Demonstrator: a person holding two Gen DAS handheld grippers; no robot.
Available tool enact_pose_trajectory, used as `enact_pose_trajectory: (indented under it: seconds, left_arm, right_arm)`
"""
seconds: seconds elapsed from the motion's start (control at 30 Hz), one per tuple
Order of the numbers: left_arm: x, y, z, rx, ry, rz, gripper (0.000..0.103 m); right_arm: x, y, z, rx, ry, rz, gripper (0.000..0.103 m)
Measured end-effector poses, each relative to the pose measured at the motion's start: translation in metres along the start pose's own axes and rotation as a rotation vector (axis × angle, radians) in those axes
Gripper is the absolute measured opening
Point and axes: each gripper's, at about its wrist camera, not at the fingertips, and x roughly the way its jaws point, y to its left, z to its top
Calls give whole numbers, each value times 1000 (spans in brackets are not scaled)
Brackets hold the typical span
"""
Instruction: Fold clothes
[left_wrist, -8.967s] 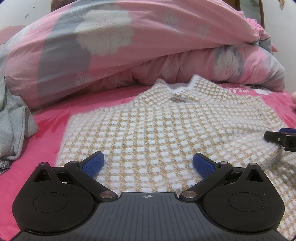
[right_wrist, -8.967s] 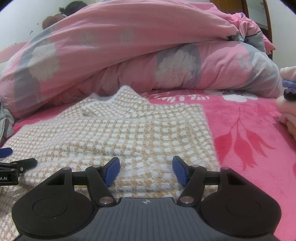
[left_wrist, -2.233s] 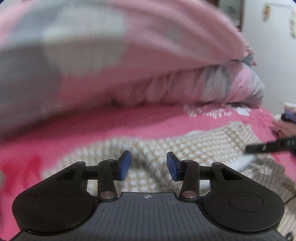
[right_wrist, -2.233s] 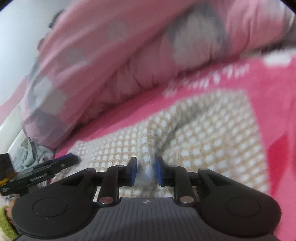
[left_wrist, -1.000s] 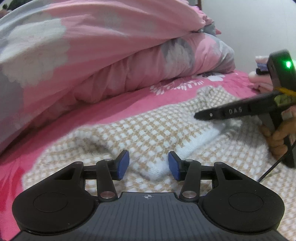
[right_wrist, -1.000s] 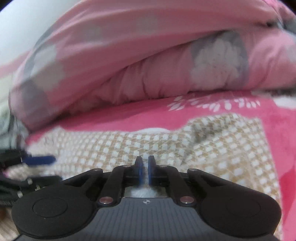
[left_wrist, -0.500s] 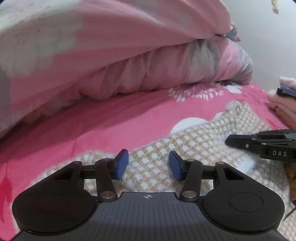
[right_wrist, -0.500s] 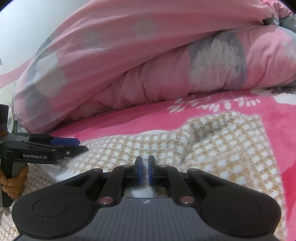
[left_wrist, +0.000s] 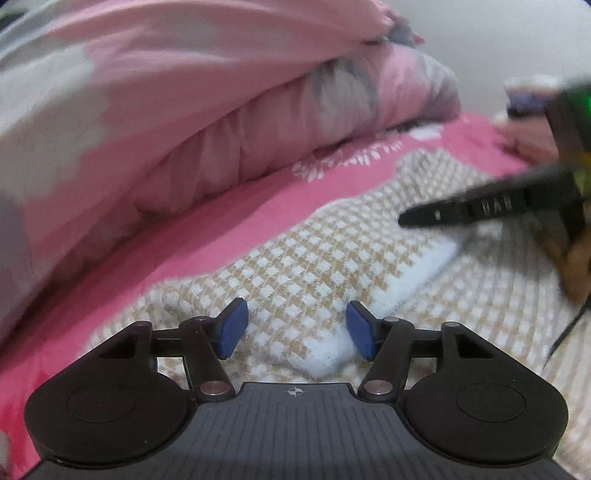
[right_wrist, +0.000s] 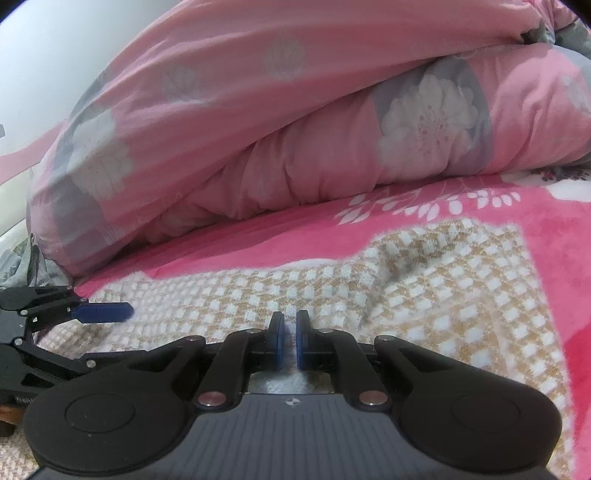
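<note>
A fuzzy beige-and-white checked sweater (left_wrist: 314, 258) lies on the pink bedsheet (left_wrist: 221, 229), its lower part folded up so the white hem runs across it. My left gripper (left_wrist: 295, 328) hovers low over that fold; its jaws are opening, and the white hem lies between the blue pads without being pressed. My right gripper (right_wrist: 290, 339) is shut on the sweater (right_wrist: 443, 295), with white fuzz showing just behind its pads. In the left wrist view the right gripper's fingers (left_wrist: 461, 212) reach in from the right above the hem. The left gripper's blue pad (right_wrist: 103, 312) shows at the right wrist view's left edge.
A bulky pink and grey flowered quilt (right_wrist: 295, 110) is heaped along the back of the bed, close behind the sweater. Grey clothing (right_wrist: 11, 262) lies at the far left. A hand (left_wrist: 576, 266) holds the right gripper at the left wrist view's right edge.
The left gripper's jaws have spread wider and it has shifted, so the white hem lies between its pads again. The right gripper has stayed shut in place.
</note>
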Motion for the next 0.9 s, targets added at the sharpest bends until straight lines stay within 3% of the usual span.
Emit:
enact_pose_trajectory:
  seconds: [0.17, 0.33, 0.57, 0.63, 0.67, 0.77, 0.83, 0.9]
  left_arm:
    - [-5, -2, -1, 14, 15, 27, 68]
    - [-27, 7, -1, -132, 75, 69, 70]
    - [-144, -2, 8, -219, 33, 155, 70]
    - [-189, -2, 13, -219, 20, 179, 70]
    - [-208, -3, 15, -216, 16, 191, 70]
    - [-272, -7, 21, -222, -21, 208, 73]
    - [-315, -13, 21, -218, -46, 218, 76]
    - [-346, -22, 18, -210, -75, 219, 86]
  right_arm:
    - [-1, -2, -1, 11, -5, 11, 4]
    - [-2, -7, -1, 34, -8, 29, 4]
    - [-29, 5, -8, 10, 12, -37, 5]
    - [-54, 13, -11, 22, 34, -79, 12]
    - [-67, 17, -12, 29, 43, -95, 26]
    - [-127, 23, -17, 68, 43, -72, 29]
    - [-178, 28, -19, 75, -1, -44, 31]
    - [-229, 42, -23, 61, -40, -12, 37]
